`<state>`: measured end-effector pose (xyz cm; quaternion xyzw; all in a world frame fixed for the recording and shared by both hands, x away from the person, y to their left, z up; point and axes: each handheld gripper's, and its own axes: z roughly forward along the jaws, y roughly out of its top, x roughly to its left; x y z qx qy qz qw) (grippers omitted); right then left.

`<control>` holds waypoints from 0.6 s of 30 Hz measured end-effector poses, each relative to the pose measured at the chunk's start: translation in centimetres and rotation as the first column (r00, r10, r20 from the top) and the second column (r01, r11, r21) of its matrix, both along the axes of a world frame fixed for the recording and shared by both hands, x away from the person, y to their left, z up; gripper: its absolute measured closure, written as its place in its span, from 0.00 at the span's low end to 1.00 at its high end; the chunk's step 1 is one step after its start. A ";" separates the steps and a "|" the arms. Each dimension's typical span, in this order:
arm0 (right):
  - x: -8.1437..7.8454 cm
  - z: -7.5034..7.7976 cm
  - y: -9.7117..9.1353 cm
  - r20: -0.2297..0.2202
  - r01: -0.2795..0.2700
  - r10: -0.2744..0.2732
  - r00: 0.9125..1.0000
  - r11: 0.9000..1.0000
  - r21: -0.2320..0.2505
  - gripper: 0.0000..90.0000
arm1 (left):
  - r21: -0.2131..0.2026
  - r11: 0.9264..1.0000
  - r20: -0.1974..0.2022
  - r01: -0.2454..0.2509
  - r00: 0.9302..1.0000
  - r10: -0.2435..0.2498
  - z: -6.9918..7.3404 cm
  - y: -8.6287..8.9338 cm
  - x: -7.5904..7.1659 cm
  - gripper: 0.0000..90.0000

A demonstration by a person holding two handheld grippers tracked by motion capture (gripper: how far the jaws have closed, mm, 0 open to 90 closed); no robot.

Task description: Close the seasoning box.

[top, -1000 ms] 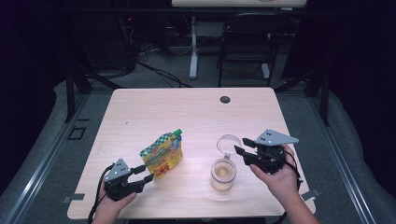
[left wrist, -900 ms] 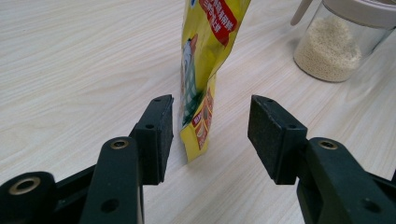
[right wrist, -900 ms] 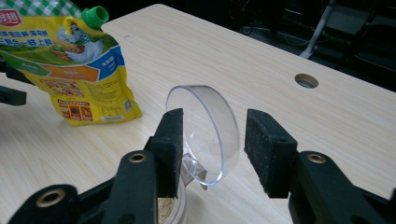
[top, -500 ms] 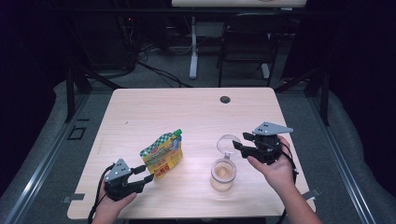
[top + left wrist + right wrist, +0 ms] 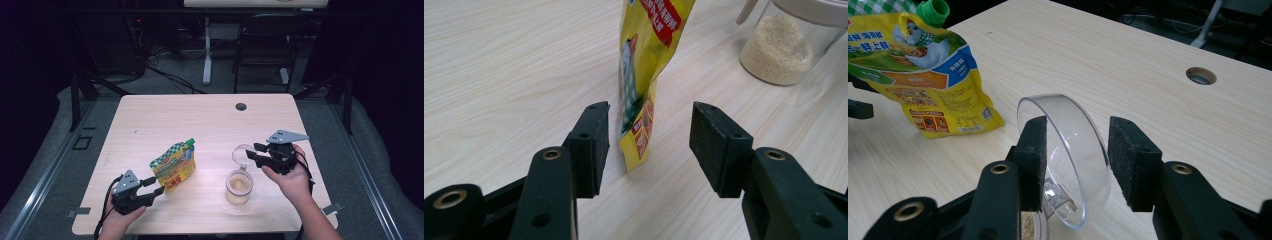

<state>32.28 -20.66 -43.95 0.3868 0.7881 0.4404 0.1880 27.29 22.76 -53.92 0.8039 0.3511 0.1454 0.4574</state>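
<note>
A yellow spouted pouch with a green cap stands near the table's front left. My left gripper is open just in front of it, and the pouch's bottom corner lies between the pads without touching them. A clear jar of pale grains stands right of the pouch, its clear flip lid raised. My right gripper is open with that lid standing between its jaws, close to both pads.
The wooden table has a round cable hole at the back. Beyond the far edge are a chair and desk legs on a dark floor. The table's front edge runs close under both hands.
My right gripper has moved left and slightly away from me, bringing its jaws around the raised lid. The left gripper, pouch and jar have stayed put.
</note>
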 end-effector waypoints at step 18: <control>-2.0 0.1 0.4 0.027 -0.051 0.052 0.998 0.998 -0.029 0.64 | 0.001 1.000 -0.004 0.001 1.000 -0.001 0.0 0.1 0.1 0.56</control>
